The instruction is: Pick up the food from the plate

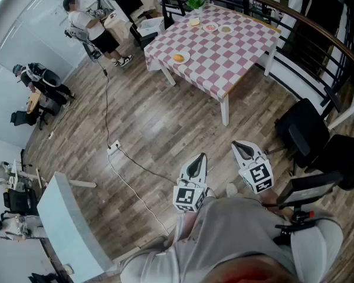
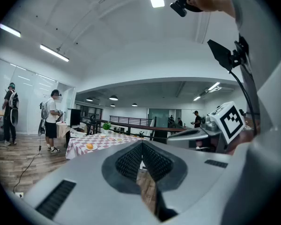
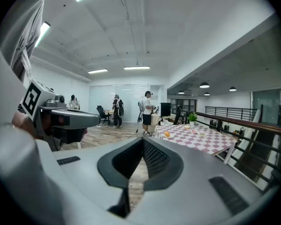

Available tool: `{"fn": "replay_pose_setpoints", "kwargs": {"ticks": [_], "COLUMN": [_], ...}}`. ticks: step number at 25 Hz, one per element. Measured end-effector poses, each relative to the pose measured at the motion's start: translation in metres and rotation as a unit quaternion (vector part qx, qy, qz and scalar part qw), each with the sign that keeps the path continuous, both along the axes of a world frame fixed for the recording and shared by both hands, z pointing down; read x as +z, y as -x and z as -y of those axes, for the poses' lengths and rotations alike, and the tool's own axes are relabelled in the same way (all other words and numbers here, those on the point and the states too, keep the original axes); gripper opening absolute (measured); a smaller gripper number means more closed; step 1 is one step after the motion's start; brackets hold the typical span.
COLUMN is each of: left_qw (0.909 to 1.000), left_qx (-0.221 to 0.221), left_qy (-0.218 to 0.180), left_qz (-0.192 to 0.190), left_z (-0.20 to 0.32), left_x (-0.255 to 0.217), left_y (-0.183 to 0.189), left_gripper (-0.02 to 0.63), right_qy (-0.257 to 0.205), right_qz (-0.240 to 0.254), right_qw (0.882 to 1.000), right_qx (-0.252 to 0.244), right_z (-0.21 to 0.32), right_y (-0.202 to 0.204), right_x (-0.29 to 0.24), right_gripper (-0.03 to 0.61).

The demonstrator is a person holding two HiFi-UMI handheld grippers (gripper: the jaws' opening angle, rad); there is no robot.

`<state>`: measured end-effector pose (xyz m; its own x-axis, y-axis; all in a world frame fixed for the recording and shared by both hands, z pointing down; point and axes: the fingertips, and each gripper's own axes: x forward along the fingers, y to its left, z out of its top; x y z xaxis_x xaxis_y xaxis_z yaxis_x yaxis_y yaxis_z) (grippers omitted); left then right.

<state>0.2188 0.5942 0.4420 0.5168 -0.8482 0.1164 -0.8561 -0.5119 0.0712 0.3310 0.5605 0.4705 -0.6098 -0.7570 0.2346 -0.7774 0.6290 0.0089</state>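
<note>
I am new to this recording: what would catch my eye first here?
A table with a red-and-white checkered cloth stands at the head view's top, with an orange food on a plate near its left edge. Low in that view, the left gripper and the right gripper point toward it, both shut and empty, over the wooden floor.

A round orange food piece (image 1: 178, 57) sits on a white plate (image 1: 187, 55) near the checkered table's (image 1: 224, 58) edge.

head view: from above, steeply down onto wood floor (image 1: 153, 122); checked table (image 1: 236, 55) far ahead. both gripper views: low, level, facing the same table, distant.
</note>
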Motion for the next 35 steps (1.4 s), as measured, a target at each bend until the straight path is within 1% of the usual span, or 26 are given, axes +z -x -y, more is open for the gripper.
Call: {"fn": "replay_pose_setpoints", "kwargs": {"ticks": [3, 6, 8, 10, 12, 14, 17, 22, 31, 35], "left_qw": [0.9999, 0.9993, 0.9990, 0.9986, 0.9977, 0.9967, 0.9957, 0.9952, 0.9961, 0.9964], "left_qx": [0.000, -0.015, -0.023, -0.037, -0.055, -0.072, -0.085, -0.091, -0.080, -0.074], "left_qy": [0.009, -0.008, -0.024, -0.031, -0.032, -0.032, -0.024, -0.025, -0.025, -0.028], "left_qz": [-0.013, -0.032, -0.029, -0.024, -0.021, -0.022, -0.026, -0.026, -0.029, -0.032], "left_z": [-0.010, -0.004, 0.000, 0.000, -0.003, -0.009, -0.012, 0.011, 0.055, 0.085], "left_x": [0.005, -0.004, -0.013, -0.017, -0.015, -0.009, -0.002, -0.010, 0.000, 0.000], "left_y": [-0.012, -0.022, -0.024, -0.020, -0.014, -0.008, -0.004, -0.003, 0.002, 0.013], "left_gripper": [0.008, 0.008, 0.009, 0.008, 0.008, 0.008, 0.008, 0.008, 0.008, 0.008], "right_qy": [0.008, -0.004, -0.015, -0.021, -0.014, -0.003, -0.004, 0.015, 0.026, 0.026], "right_qz": [0.005, 0.009, 0.015, 0.021, 0.028, 0.043, 0.058, 0.062, 0.049, 0.044], "right_qw": [1.000, 1.000, 1.000, 0.999, 0.999, 0.998, 0.997, 0.997, 0.998, 0.999], "right_qx": [0.001, -0.009, -0.017, -0.030, -0.044, -0.049, -0.047, -0.041, -0.015, -0.004], "right_z": [-0.012, -0.011, -0.009, -0.009, -0.008, -0.006, -0.003, 0.015, 0.063, 0.093], "right_y": [-0.007, -0.009, -0.007, -0.002, 0.004, 0.011, 0.016, 0.010, -0.001, 0.007], "right_x": [0.006, 0.000, -0.008, -0.010, -0.003, 0.002, -0.001, 0.000, 0.018, 0.018], "right_gripper": [0.015, 0.015, 0.015, 0.015, 0.015, 0.015, 0.015, 0.016, 0.016, 0.016]}}
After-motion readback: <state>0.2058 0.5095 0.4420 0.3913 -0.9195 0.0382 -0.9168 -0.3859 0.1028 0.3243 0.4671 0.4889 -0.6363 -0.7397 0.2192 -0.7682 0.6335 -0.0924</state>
